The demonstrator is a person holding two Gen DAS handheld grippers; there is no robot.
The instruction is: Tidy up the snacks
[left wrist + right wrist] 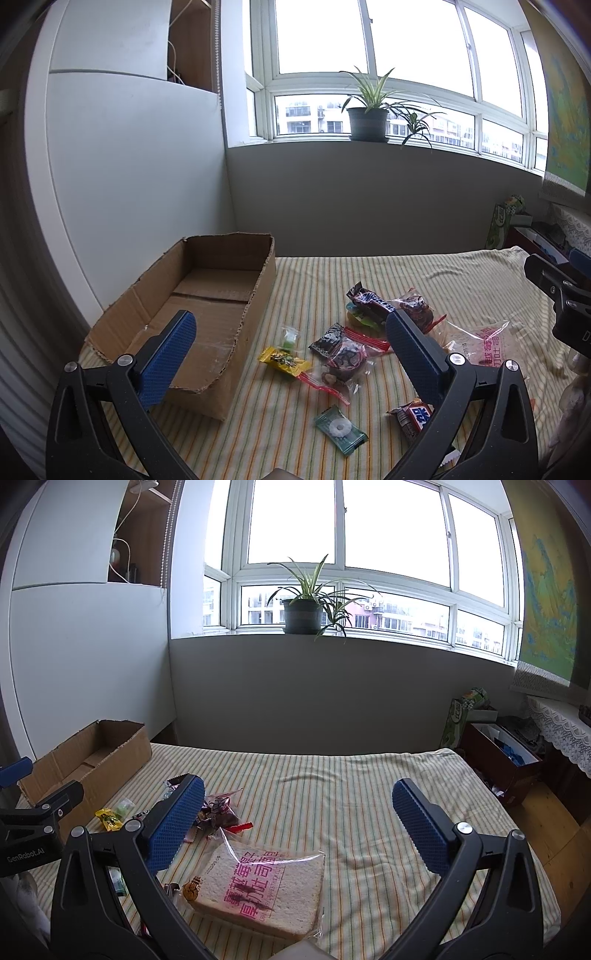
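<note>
Several wrapped snacks lie on a striped cloth: a yellow candy (pixel 283 361), a dark round snack in a zip bag (pixel 345 357), a green mint packet (pixel 340 429), a dark chocolate bar (pixel 371 301) and a bagged toast slice (pixel 264 886). An open, empty cardboard box (pixel 207 314) stands at the left. My left gripper (pixel 291 328) is open and empty above the snacks, beside the box. My right gripper (pixel 297 794) is open and empty above the toast.
The cloth (pixel 351 786) covers a bed against a grey wall under a window with a potted plant (pixel 303 611). A white cabinet (pixel 122 158) stands behind the box. A brown box with clutter (pixel 498 760) sits on the floor at the right.
</note>
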